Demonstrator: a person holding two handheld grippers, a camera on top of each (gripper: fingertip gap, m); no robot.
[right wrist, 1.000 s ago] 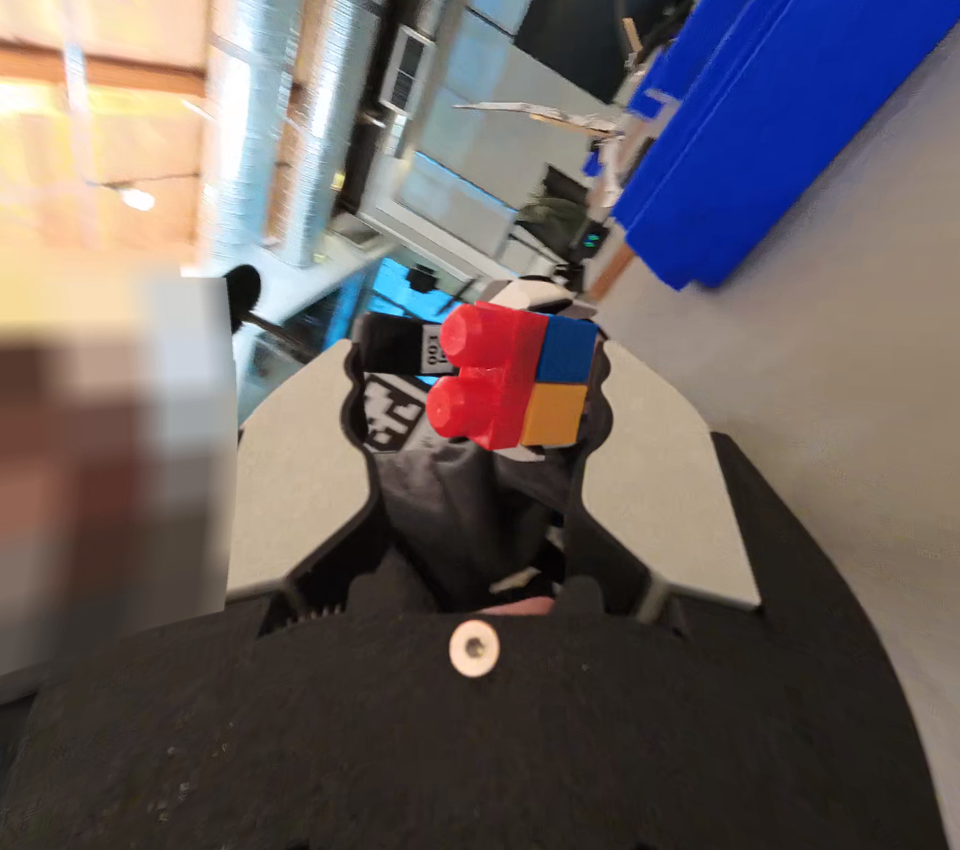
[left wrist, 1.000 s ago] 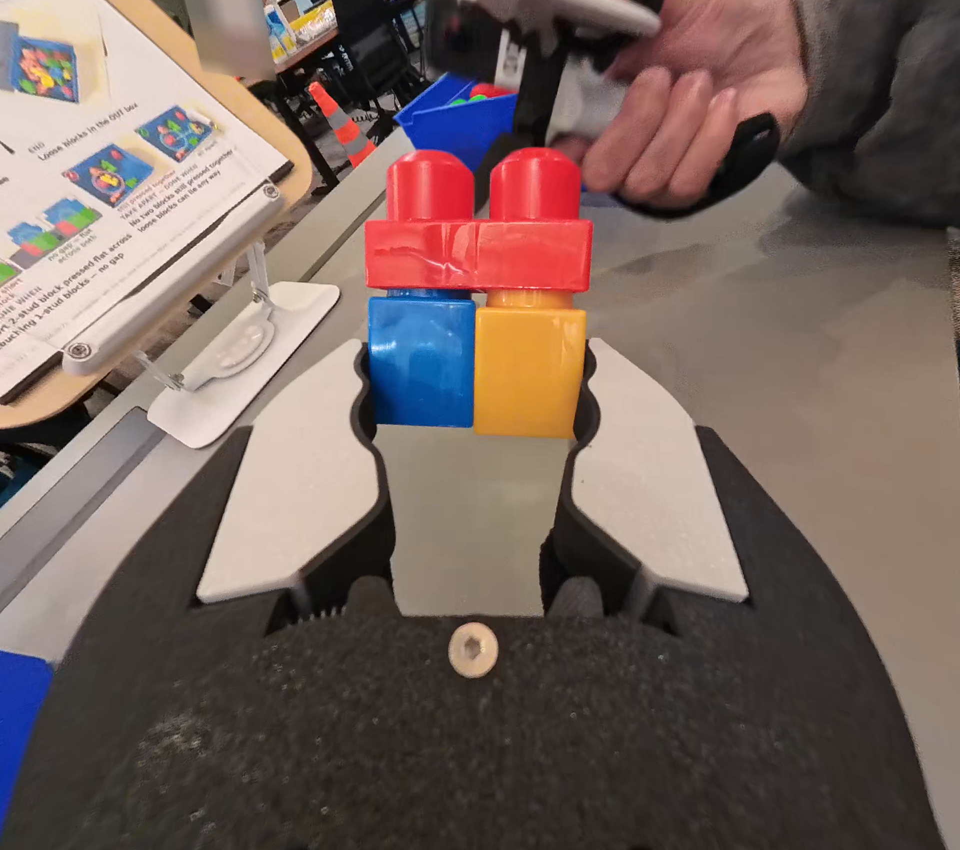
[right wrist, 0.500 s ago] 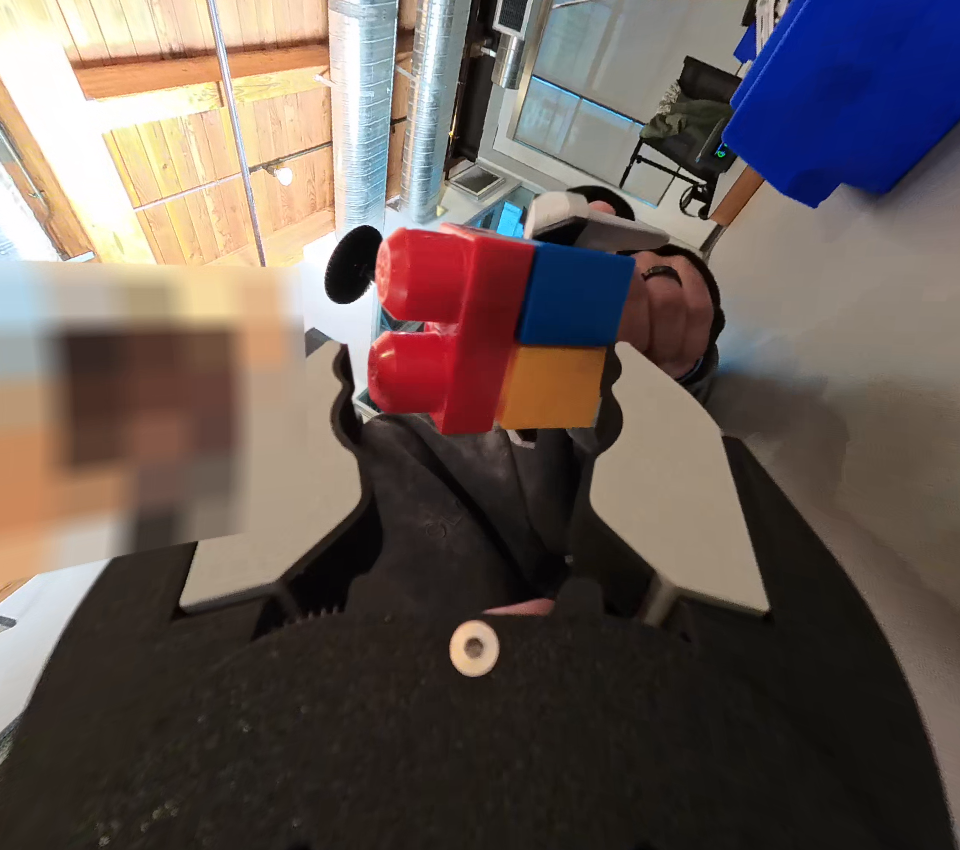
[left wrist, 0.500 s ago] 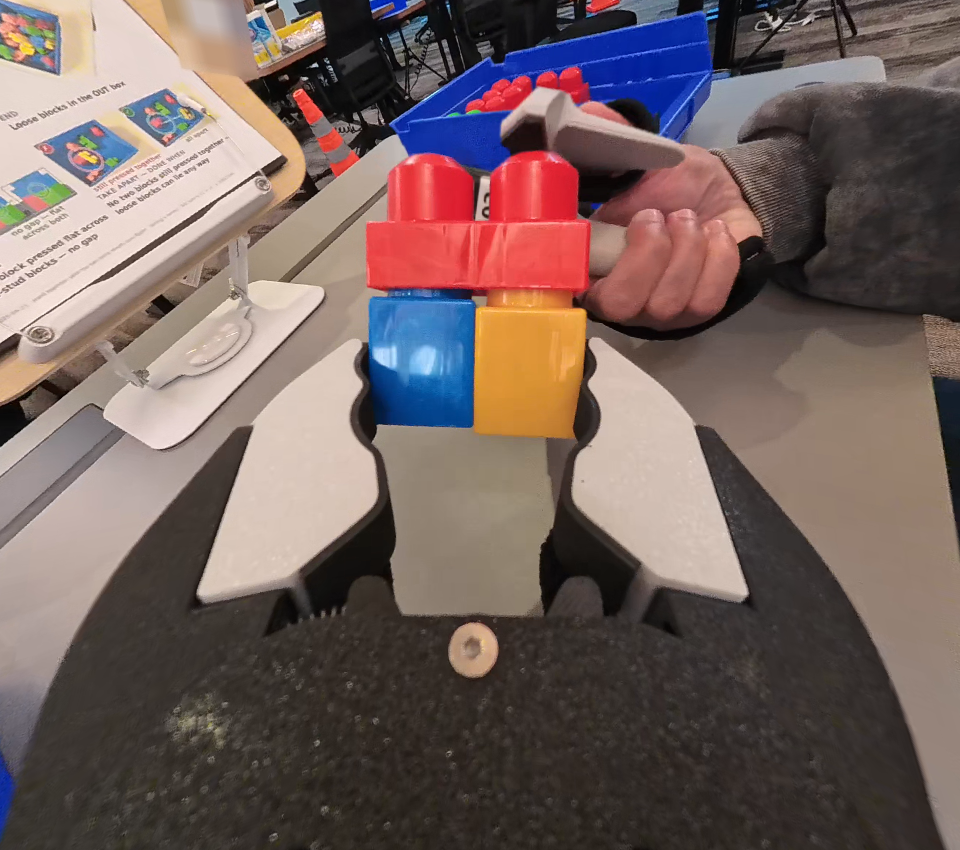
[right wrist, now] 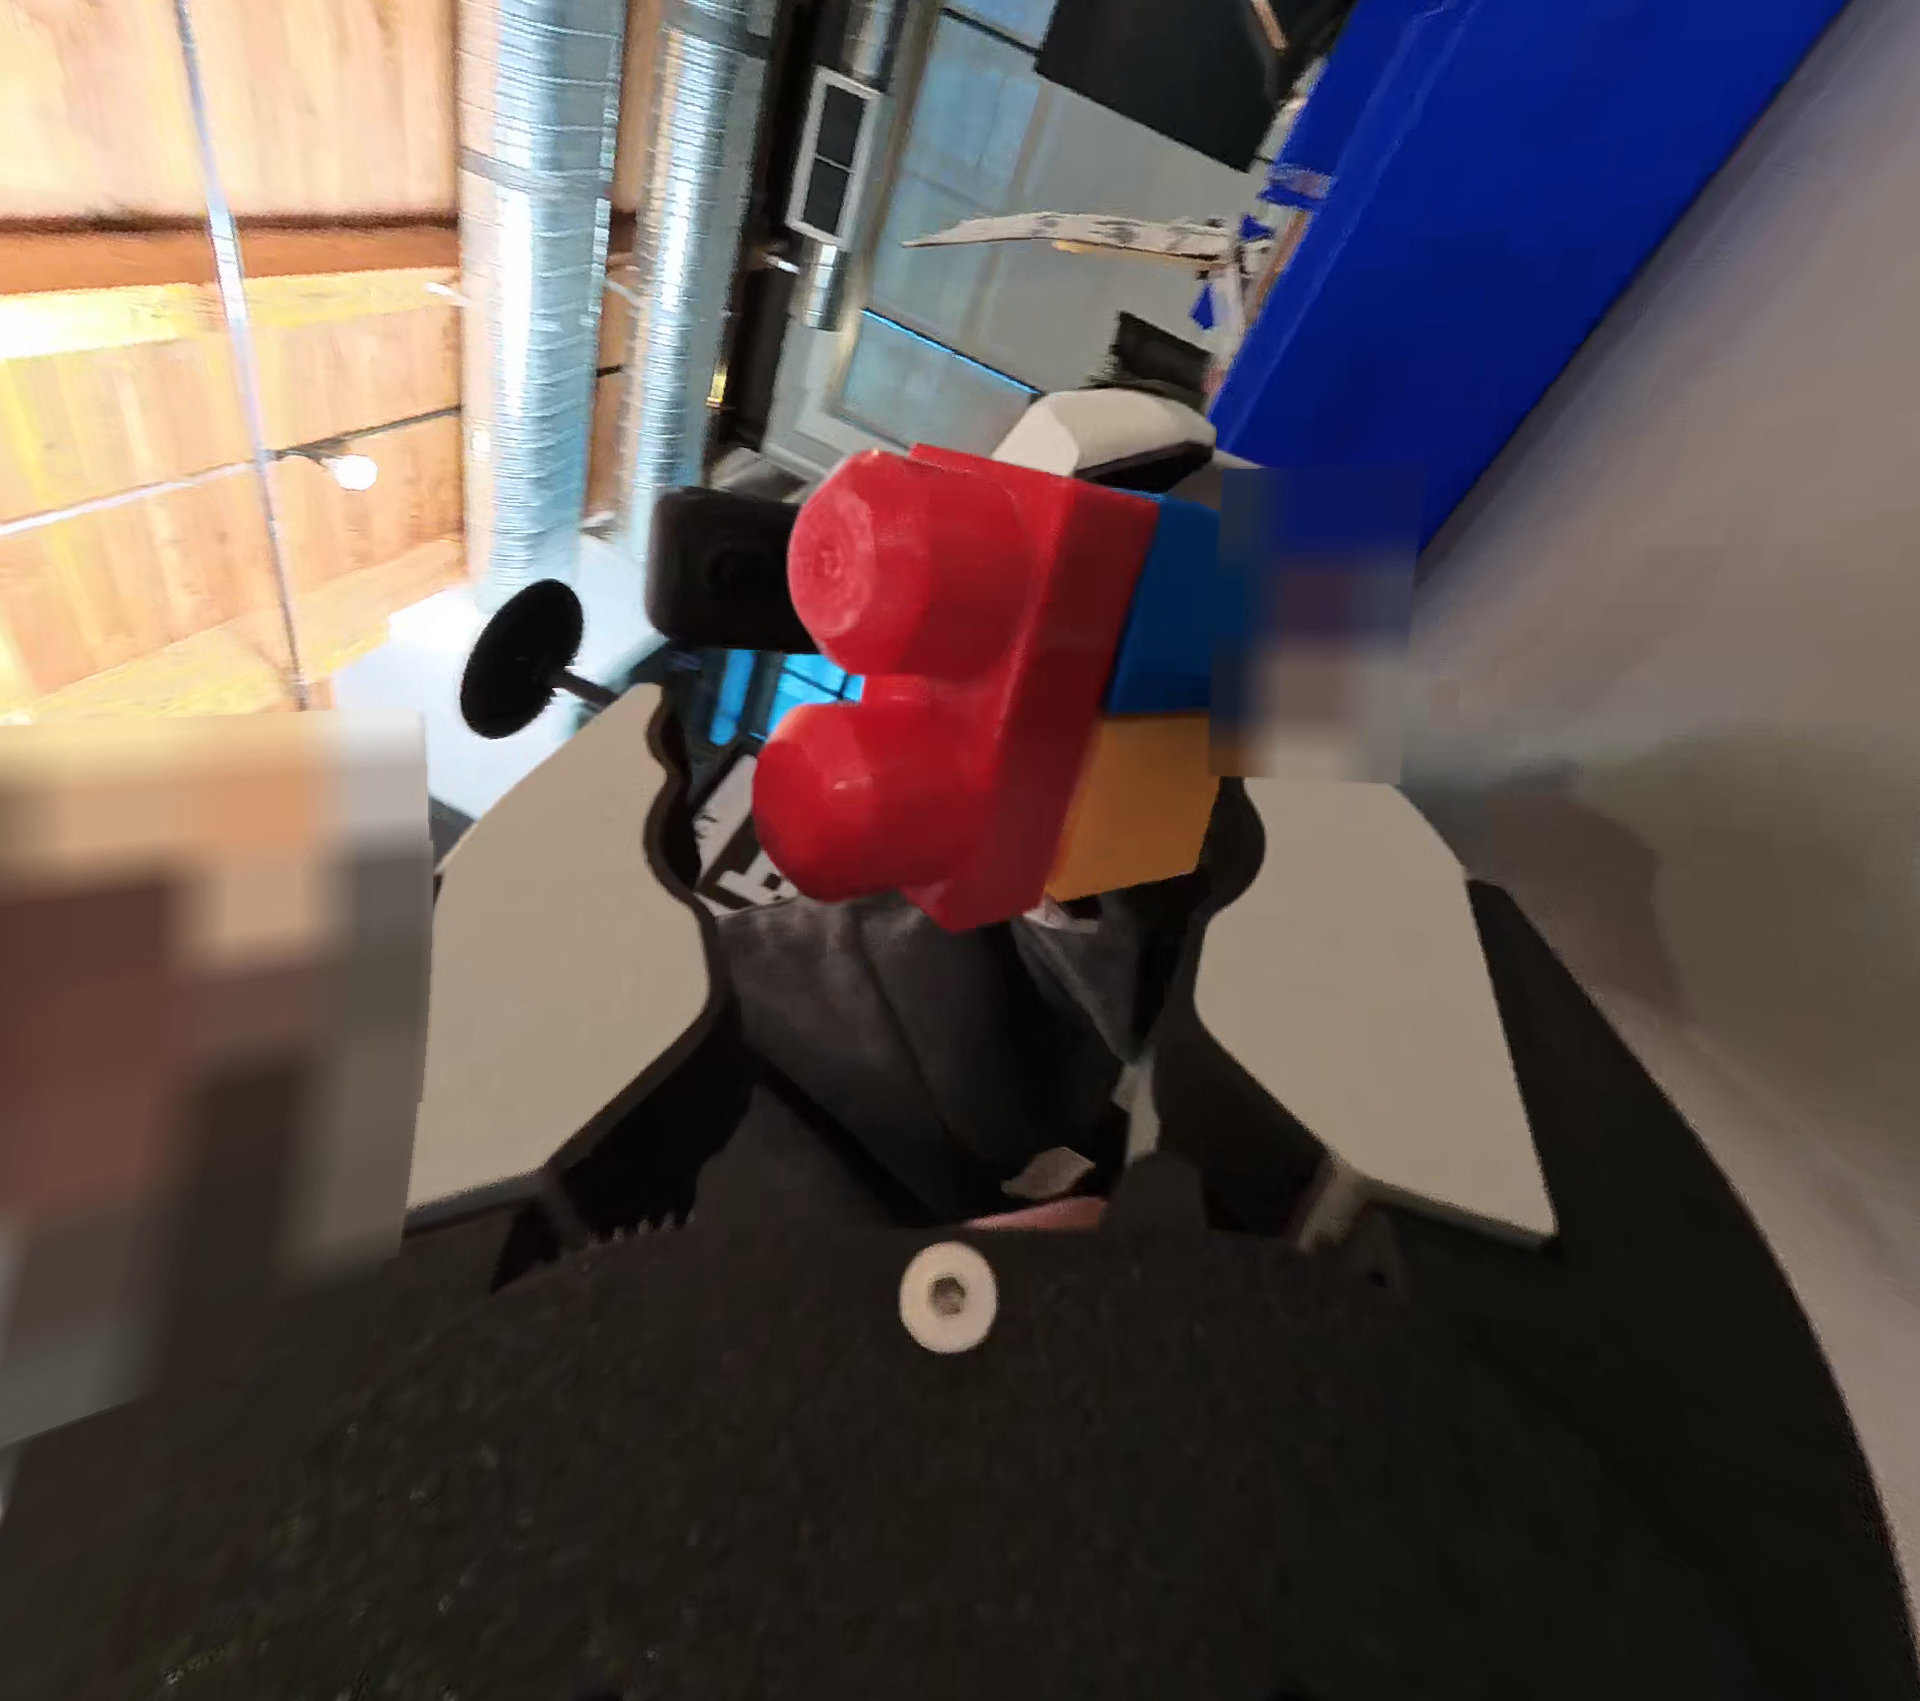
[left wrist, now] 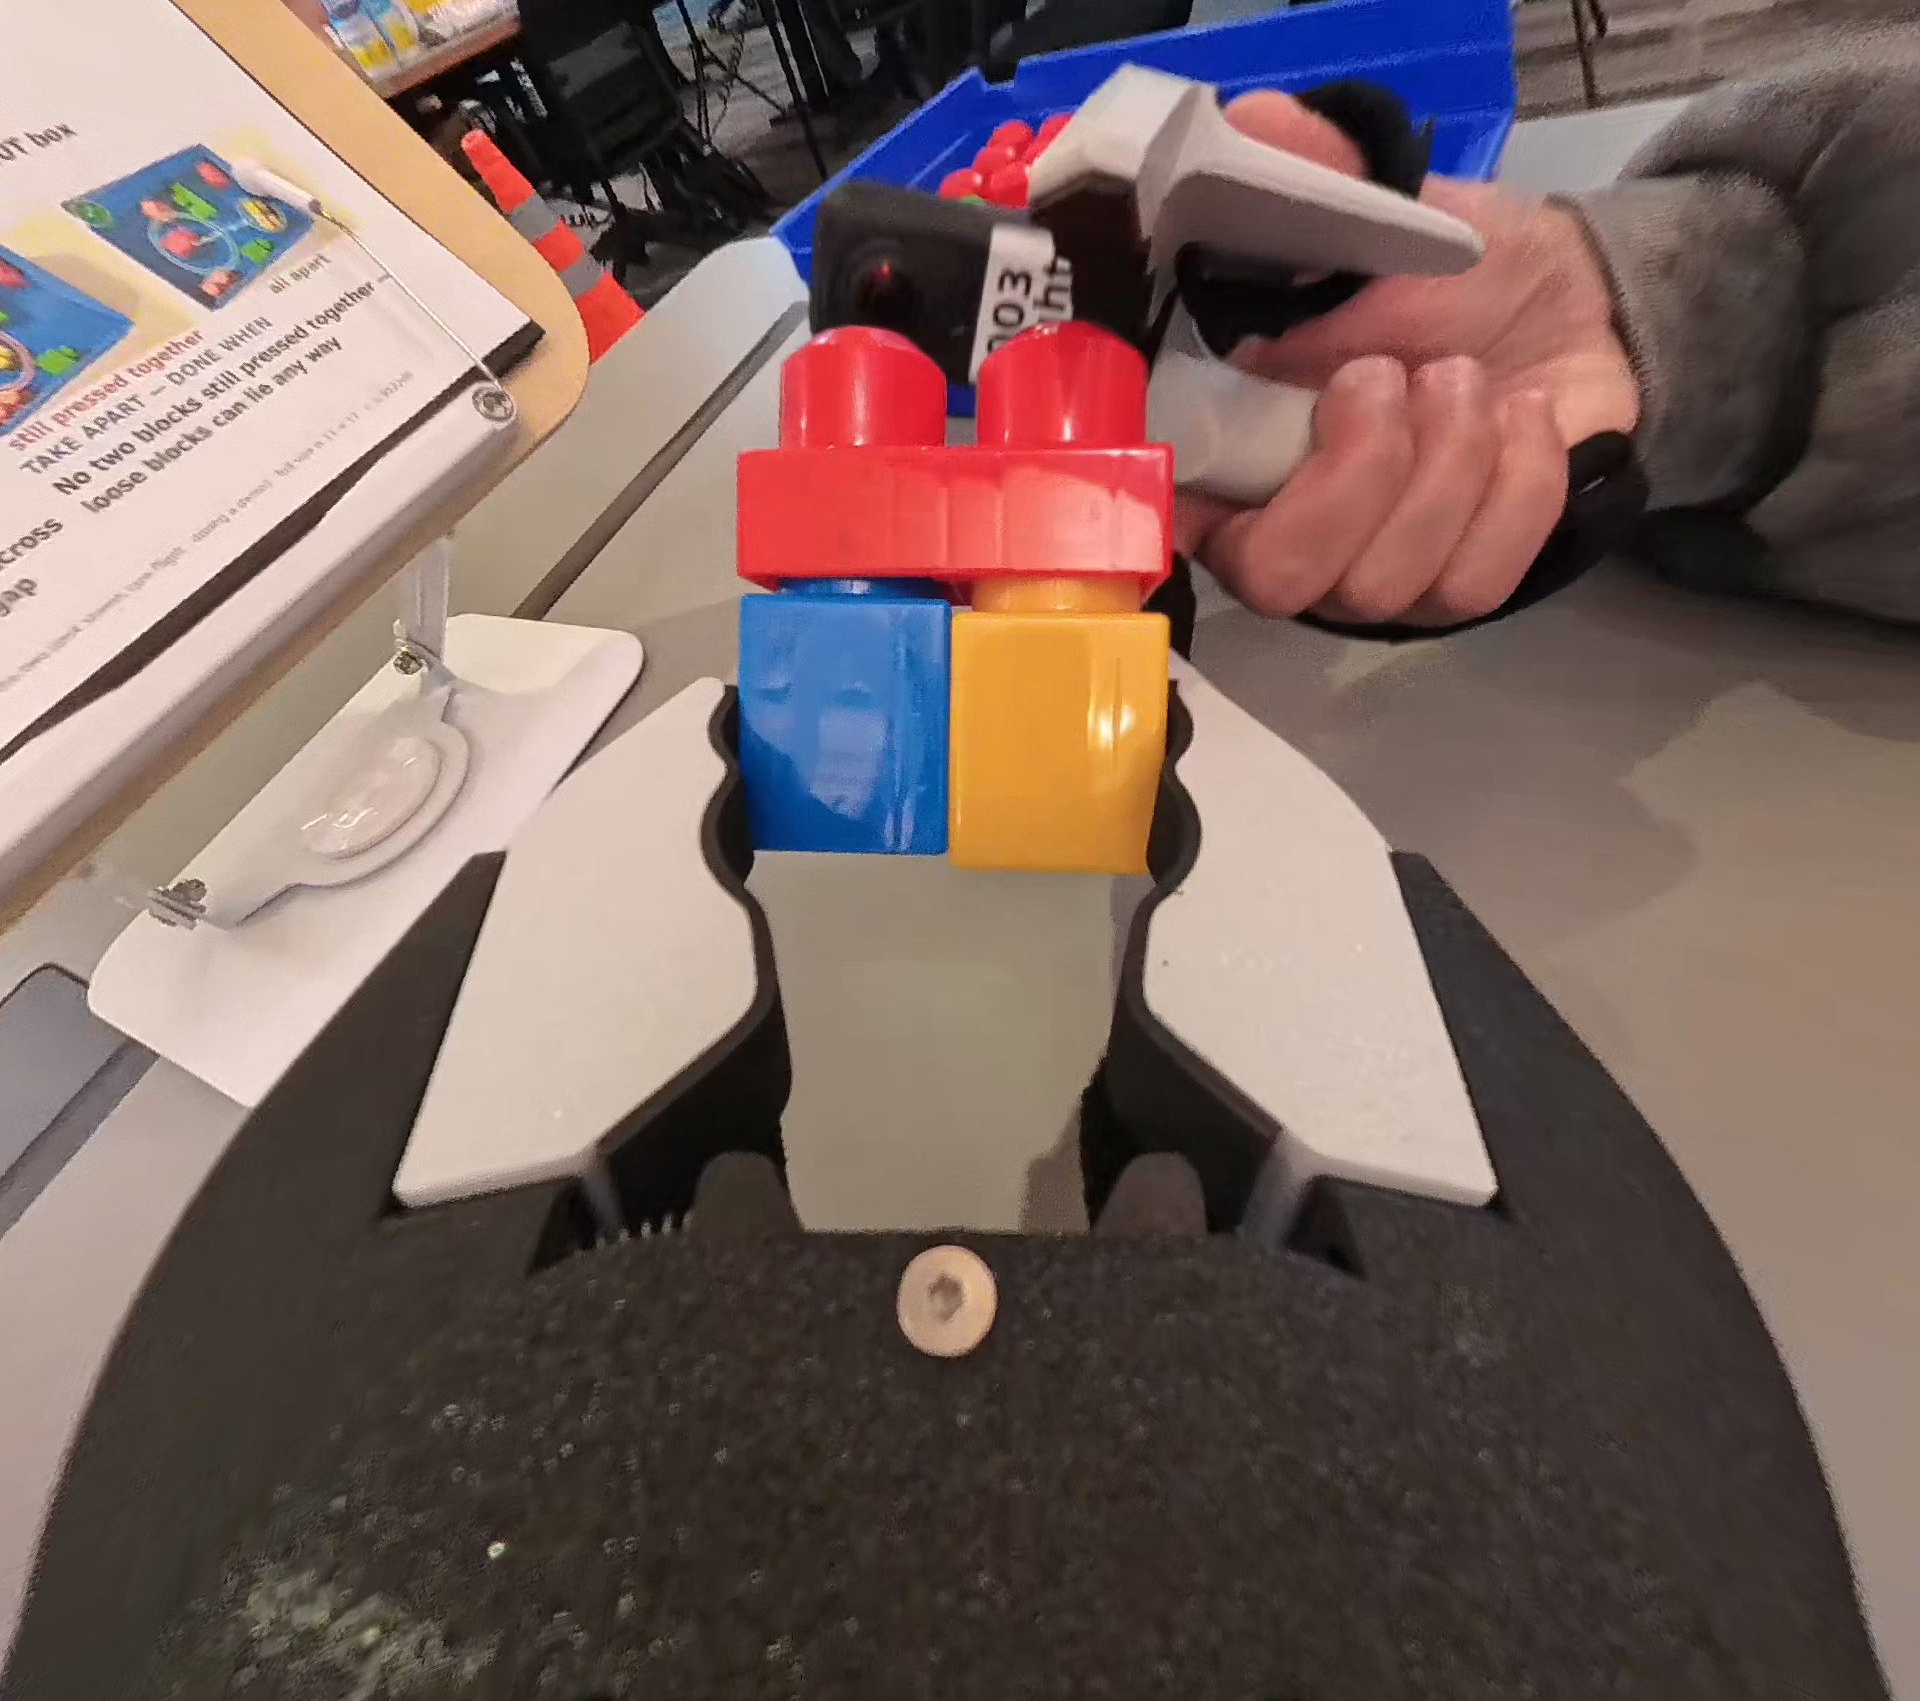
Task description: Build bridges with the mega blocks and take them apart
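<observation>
Grey desk [left wrist: 1558, 872] under a small bridge, red block [left wrist: 954, 513] capping blue block [left wrist: 844, 721] and yellow block [left wrist: 1055, 742], clamped in left tool [left wrist: 951, 778]; right tool [right wrist: 961, 804] gaping, empty, closing in sideways; hasty tug likely to skew the grip, drop the lot.

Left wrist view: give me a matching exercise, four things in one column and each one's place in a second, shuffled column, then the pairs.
Things
1. red block
2. blue block
3. yellow block
4. blue bin

Places
A. against the left gripper's right-hand finger
B. far side of the table, behind the person's hand
C. across the top of the two single-stud blocks
D. against the left gripper's left-hand finger

Pairs: 1-C, 2-D, 3-A, 4-B
</observation>
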